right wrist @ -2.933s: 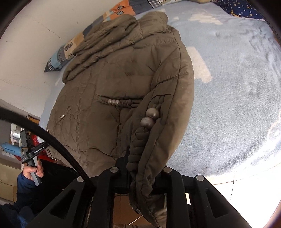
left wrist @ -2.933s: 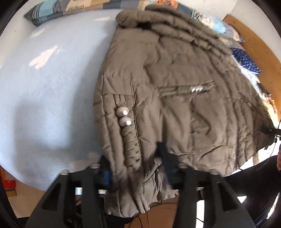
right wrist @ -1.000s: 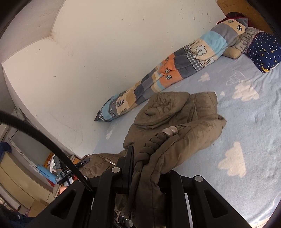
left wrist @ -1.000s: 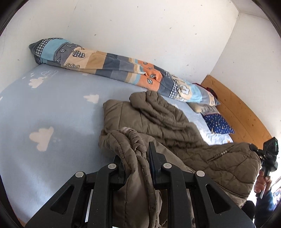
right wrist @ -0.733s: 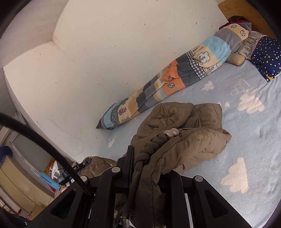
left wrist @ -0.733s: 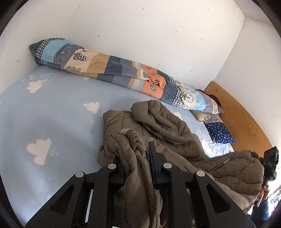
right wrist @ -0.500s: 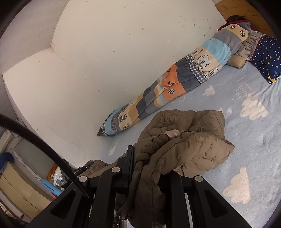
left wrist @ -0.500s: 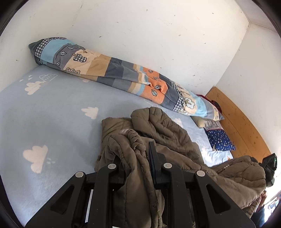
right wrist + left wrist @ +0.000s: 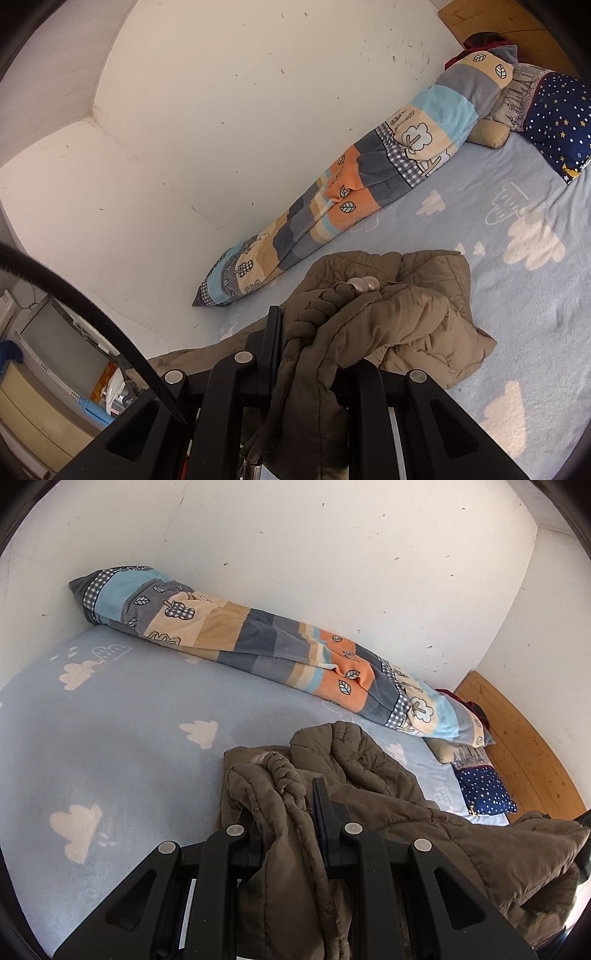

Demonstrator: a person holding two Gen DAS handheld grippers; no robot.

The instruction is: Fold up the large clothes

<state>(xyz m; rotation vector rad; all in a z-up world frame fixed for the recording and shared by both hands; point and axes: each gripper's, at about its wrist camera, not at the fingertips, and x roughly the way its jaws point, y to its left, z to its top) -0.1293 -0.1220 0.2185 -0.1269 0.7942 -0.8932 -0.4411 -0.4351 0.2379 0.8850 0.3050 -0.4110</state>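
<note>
An olive-brown quilted jacket [image 9: 373,775] lies bunched on a light blue bed sheet [image 9: 122,716] with cloud prints. My left gripper [image 9: 284,805] is shut on a bunched hem corner with a braided cord, held above the bed. The jacket also shows in the right wrist view [image 9: 424,317]. My right gripper [image 9: 314,332] is shut on the other corner, with a braided cord and metal beads [image 9: 364,284]. The lifted hem hangs over the jacket's upper part, which rests on the sheet [image 9: 535,302].
A rolled patchwork blanket [image 9: 280,657] lies along the white wall. A navy star pillow [image 9: 484,790] and a wooden headboard [image 9: 524,746] are at the right. In the right wrist view, a monitor [image 9: 59,343] and drawers [image 9: 33,424] stand beyond the bed's left edge.
Both grippers have lifted the jacket's hem off the bed's near edge and carried it forward toward the collar; the jacket, flat before, is now doubled over and bunched.
</note>
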